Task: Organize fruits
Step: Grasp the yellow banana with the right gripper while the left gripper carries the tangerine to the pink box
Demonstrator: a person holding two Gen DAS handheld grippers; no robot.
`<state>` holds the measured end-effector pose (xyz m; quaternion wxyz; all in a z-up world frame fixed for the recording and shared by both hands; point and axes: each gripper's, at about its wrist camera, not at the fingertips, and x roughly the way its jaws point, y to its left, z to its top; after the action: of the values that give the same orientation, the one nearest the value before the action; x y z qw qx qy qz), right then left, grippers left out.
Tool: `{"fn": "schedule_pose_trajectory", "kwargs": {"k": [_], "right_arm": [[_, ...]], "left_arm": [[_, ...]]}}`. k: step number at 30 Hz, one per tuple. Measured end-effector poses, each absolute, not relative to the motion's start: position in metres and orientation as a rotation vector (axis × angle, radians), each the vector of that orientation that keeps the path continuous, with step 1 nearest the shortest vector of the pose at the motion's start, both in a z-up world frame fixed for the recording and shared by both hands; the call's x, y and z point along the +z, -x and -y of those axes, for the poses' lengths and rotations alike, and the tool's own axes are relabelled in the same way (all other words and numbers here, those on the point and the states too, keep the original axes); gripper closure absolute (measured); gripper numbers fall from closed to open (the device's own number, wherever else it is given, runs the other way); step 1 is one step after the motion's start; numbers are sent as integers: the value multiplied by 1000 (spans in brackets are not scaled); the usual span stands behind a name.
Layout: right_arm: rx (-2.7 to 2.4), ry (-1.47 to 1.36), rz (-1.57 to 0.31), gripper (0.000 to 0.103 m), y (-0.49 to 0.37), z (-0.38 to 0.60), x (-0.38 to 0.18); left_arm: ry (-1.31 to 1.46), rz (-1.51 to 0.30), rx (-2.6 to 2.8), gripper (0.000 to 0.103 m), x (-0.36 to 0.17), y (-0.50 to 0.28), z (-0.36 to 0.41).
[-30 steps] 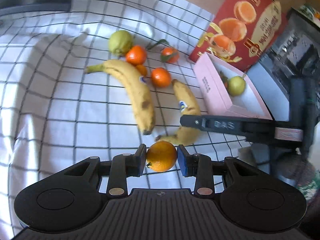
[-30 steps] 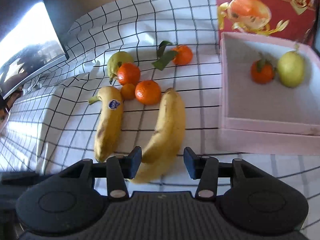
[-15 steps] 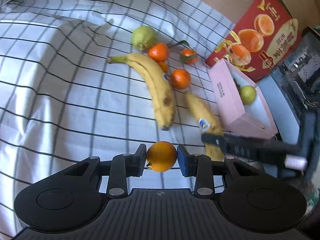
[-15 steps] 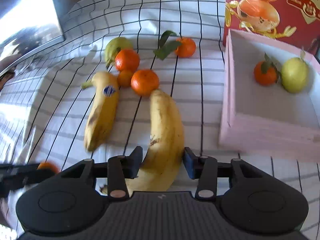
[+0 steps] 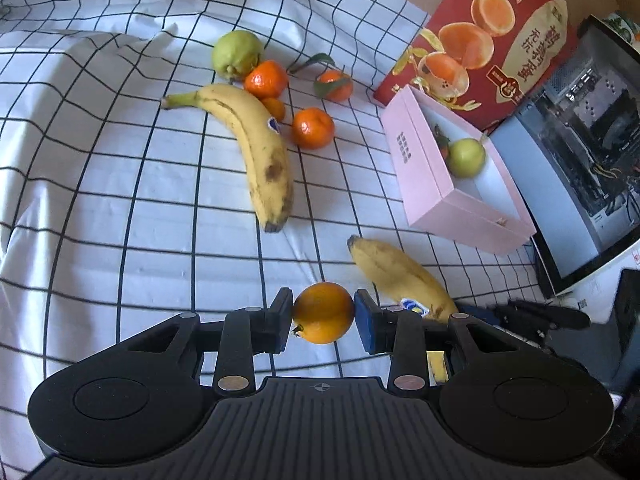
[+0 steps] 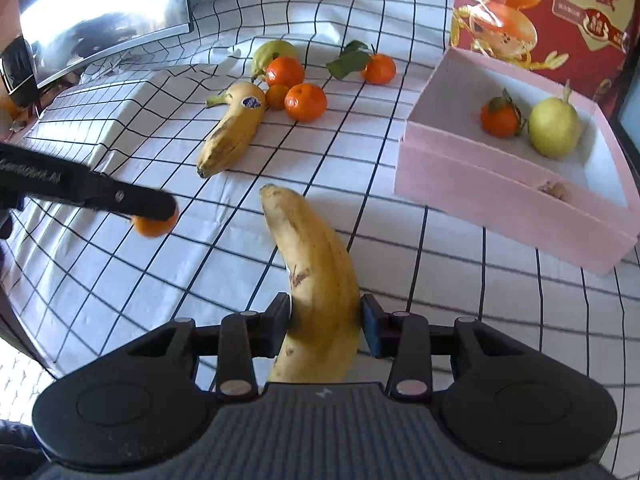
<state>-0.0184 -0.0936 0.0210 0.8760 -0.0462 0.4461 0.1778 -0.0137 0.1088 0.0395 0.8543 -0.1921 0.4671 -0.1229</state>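
My left gripper [image 5: 323, 316] is shut on an orange [image 5: 323, 313] and holds it above the checked cloth. My right gripper [image 6: 325, 320] is shut on a banana [image 6: 316, 264], lifted off the cloth; this banana also shows in the left wrist view [image 5: 400, 274]. A second banana [image 5: 256, 148] lies on the cloth beside several tangerines [image 5: 312, 128] and a green pear [image 5: 237, 54]. The pink box [image 6: 504, 196] holds a tangerine [image 6: 499, 117] and a green pear [image 6: 554, 127].
A red fruit carton [image 5: 480, 48] stands behind the pink box. A computer case [image 5: 580, 160] is at the right. A monitor [image 6: 100, 16] stands at the far left of the right wrist view. The left gripper's finger [image 6: 92, 192] crosses that view's left side.
The right gripper closed on the banana and lifted it back, away from the other fruit. The left gripper kept hold of the orange and shifted its view over the cloth.
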Motion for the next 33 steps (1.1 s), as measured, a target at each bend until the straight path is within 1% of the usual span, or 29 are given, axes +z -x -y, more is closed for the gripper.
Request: {"fn": "schedule_pose_trajectory", "kwargs": {"k": [3,6,8,13,17,23,27,30,33], "right_arm": [[390,130,-896,62,12,88,14],[412,199,-845,62,12,80,11],[412,208,-844,64,12,78,11],[425,141,-863,66,13,91,15],[385,75,-811,66,30,110,29],[310,-30,-639,66,59,149,81],[246,-17,-479,66,72,172,132],[203,15,-368,66,78,188,173],[147,26,-285,66,78,207,209]], "left_arm": [[401,-992,-245,65,38,18,-110],[408,-995,-227,65,39,22,-112],[408,-996,-221,65,40,24,-111],[387,-1008,-249,65,41,27,-96],[357,-1005,-297,65,44,27,-75],[344,-946,-352,65,63,12,-54],[327,-815,-420,65,111,-16,-42],[262,-706,-466,65,157,-46,-23],[200,-666,-513,65,183,-84,3]]}}
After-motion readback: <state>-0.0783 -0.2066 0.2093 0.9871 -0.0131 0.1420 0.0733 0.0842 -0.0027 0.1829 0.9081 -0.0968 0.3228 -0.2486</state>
